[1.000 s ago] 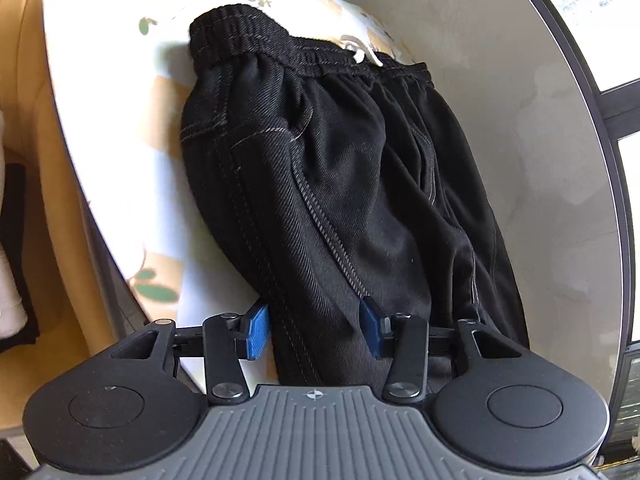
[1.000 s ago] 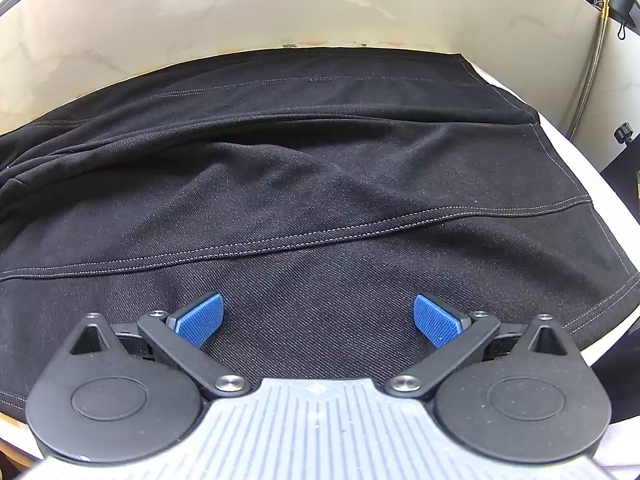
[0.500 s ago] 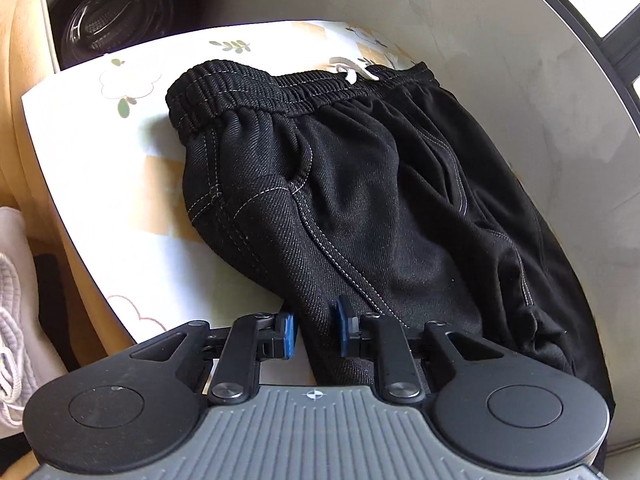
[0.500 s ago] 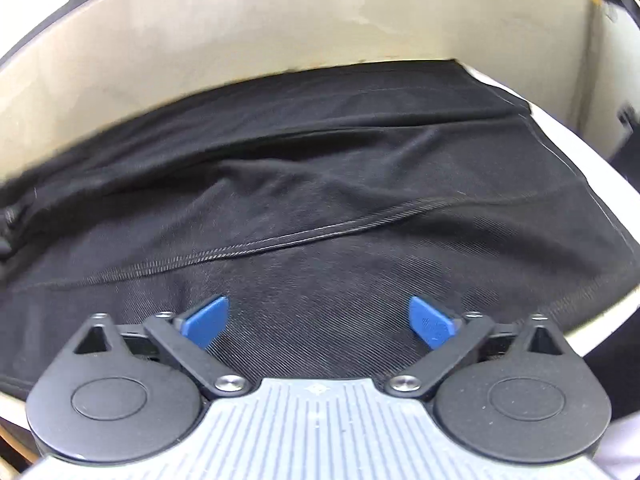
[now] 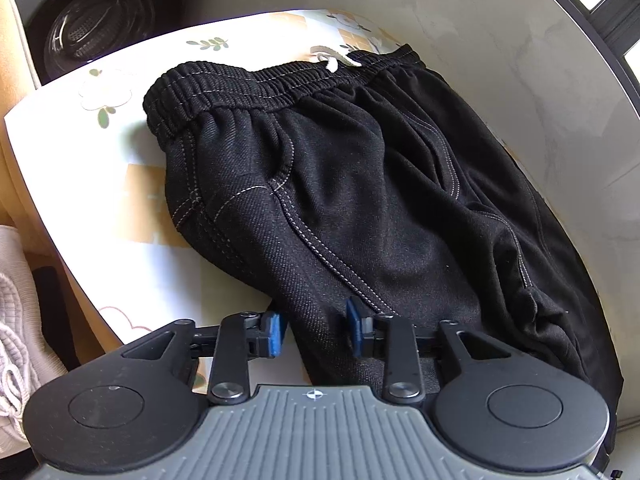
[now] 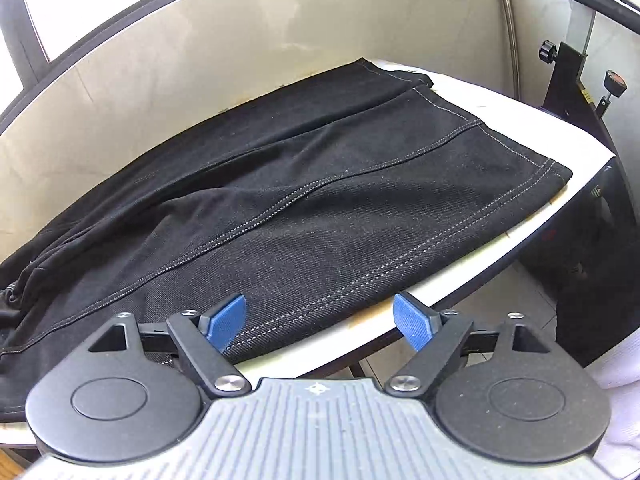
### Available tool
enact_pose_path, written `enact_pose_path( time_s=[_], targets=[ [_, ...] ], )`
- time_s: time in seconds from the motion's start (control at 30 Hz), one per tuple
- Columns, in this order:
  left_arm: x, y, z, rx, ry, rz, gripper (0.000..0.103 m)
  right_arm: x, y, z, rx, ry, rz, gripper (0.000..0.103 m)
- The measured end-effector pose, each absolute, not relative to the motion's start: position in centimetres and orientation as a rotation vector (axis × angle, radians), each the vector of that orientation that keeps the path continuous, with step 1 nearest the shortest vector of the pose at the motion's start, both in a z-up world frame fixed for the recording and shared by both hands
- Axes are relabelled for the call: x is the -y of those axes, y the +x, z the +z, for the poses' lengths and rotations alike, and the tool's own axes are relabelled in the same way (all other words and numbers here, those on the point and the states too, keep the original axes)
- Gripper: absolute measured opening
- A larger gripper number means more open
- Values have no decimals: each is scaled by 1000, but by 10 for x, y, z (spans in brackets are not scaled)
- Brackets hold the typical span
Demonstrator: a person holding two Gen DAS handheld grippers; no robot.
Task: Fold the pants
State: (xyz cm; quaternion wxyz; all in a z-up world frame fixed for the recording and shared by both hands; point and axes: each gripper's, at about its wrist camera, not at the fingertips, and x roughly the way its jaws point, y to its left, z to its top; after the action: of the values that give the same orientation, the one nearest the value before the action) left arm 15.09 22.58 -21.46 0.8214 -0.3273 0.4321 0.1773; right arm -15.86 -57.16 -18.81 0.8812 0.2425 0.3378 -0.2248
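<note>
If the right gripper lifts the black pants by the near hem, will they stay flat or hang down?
The black pants would probably sag; their cloth wrinkles softly. Thick seams suggest some weight. The table looks smooth, so they may slide.

Black pants (image 5: 360,200) running out of the left wrist view at lower right, legs unseen there; waistband end cut off at the left edge of the right wrist view; worktop (image 6: 460,96) largely covered by cloth; pale knit fabric (image 5: 16,320) cropped at left, kind unclear
</note>
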Motion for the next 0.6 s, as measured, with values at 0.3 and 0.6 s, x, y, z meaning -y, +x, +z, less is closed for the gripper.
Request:
enact_pose_path(
  time_s=[0.3, 0.6],
  targets=[
    [-221, 156, -213, -941, -673, 373, 44, 592, -161, -191, -592, 685, -511, 84],
    [-208, 165, -209, -975, -580, 415, 44, 585, -156, -193, -574, 807, -398, 84]
  ],
)
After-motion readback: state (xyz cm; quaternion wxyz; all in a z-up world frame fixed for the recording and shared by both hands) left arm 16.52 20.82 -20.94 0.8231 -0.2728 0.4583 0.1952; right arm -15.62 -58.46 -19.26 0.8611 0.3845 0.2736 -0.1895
